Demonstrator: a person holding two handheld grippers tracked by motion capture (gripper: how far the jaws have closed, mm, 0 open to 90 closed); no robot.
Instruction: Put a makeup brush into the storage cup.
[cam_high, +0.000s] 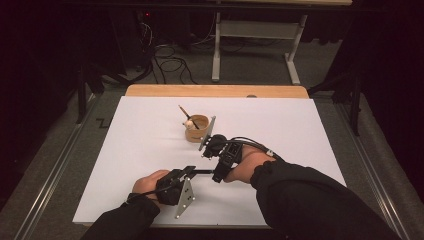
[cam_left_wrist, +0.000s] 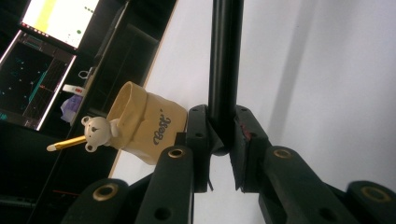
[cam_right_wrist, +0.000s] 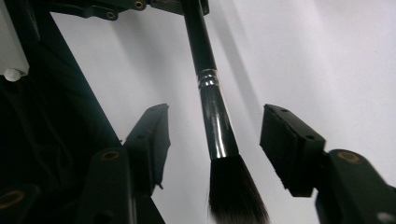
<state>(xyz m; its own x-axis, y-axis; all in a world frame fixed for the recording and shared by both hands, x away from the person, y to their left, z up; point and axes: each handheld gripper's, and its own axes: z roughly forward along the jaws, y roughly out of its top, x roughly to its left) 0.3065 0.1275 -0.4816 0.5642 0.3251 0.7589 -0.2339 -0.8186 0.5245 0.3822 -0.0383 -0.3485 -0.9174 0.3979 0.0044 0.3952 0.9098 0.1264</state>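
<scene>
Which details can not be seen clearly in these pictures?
- Brush bristle tips: right gripper view, cut off by the bottom edge.
- Brush handle's far end: left gripper view, cut off by the top edge.
- Inside of the cup: left gripper view, hidden by its wall; too small in the high view.
- Pencil lower part: hidden behind the bear and cup.

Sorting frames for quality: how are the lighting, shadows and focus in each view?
High view: the white table is bright, the surroundings dark. Left gripper view: the brush handle is sharp and casts a soft shadow on the white. Right gripper view: the brush's bristles are soft-edged, with glare on its shiny ferrule.
</scene>
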